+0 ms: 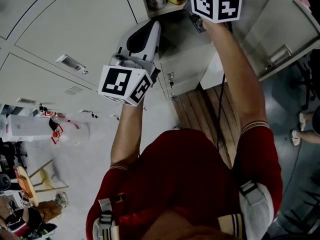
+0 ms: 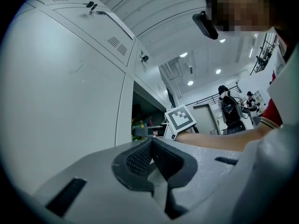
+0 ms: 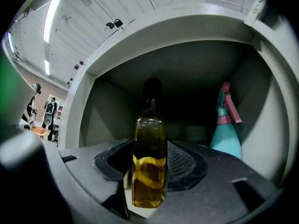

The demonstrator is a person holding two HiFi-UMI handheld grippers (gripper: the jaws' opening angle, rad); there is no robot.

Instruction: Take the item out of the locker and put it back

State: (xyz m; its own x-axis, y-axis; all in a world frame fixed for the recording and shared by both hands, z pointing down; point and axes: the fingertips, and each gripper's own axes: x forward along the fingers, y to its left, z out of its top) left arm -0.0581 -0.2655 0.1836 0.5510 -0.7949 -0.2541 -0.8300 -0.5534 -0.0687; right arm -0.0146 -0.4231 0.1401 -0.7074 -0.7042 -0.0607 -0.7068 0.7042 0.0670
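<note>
Pinching, apparently, the upright bottle [image 3: 149, 143] in the right gripper [image 3: 148, 167], long axis 12 to 6, at the mouth of the open locker compartment [image 3: 117, 97]; deeper inside at 2 o'clock, a teal spray bottle [image 3: 226, 134]. Closed on nothing at the left gripper [image 2: 152, 146], farther off, beside a shut locker door [image 2: 60, 101] at 9.

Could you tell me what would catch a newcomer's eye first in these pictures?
The amber oil bottle stands out first, upright between the jaws of the right gripper at the mouth of the open locker, with the pads against the glass. Behind it, to the right, stands a teal spray bottle with a pink trigger. The left gripper is shut on nothing, held up beside the closed locker doors.
</note>
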